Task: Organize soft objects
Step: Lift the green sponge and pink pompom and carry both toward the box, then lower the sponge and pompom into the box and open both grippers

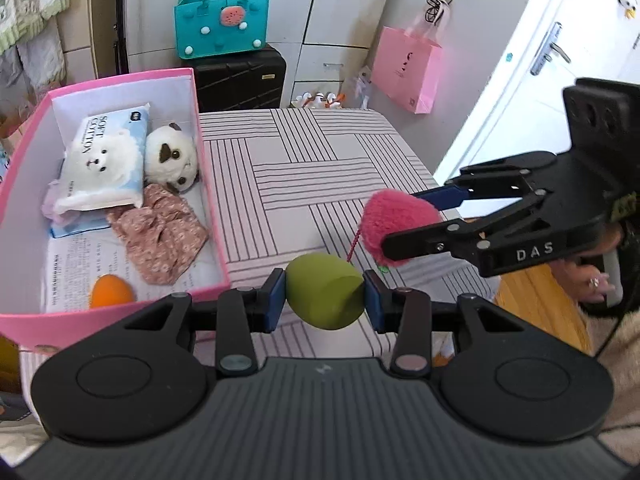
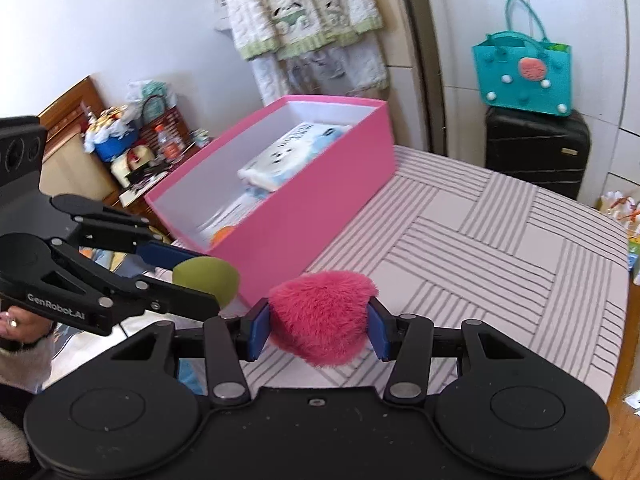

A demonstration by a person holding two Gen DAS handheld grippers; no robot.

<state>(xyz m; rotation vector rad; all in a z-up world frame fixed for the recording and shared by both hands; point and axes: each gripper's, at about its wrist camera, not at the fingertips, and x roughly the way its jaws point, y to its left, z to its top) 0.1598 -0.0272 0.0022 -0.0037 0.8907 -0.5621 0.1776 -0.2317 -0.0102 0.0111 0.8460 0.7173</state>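
Observation:
My left gripper (image 1: 324, 300) is shut on a green egg-shaped sponge (image 1: 324, 294), held above the table's near edge beside the pink box (image 1: 208, 204). My right gripper (image 2: 319, 330) is shut on a fluffy pink pompom (image 2: 320, 312), held just right of the sponge; it shows in the left wrist view (image 1: 400, 220). The sponge also shows in the right wrist view (image 2: 206, 280). The box holds a tissue pack (image 1: 108, 160), a white plush toy (image 1: 172, 156), a floral cloth (image 1: 160, 232) and an orange sponge (image 1: 110, 290).
The striped tablecloth (image 1: 320, 168) covers the table to the right of the box. A black suitcase (image 1: 240, 80) with a teal bag (image 1: 222, 26) stands behind the table. A pink paper bag (image 1: 406, 68) hangs at the right. A cluttered shelf (image 2: 132, 152) stands behind the box.

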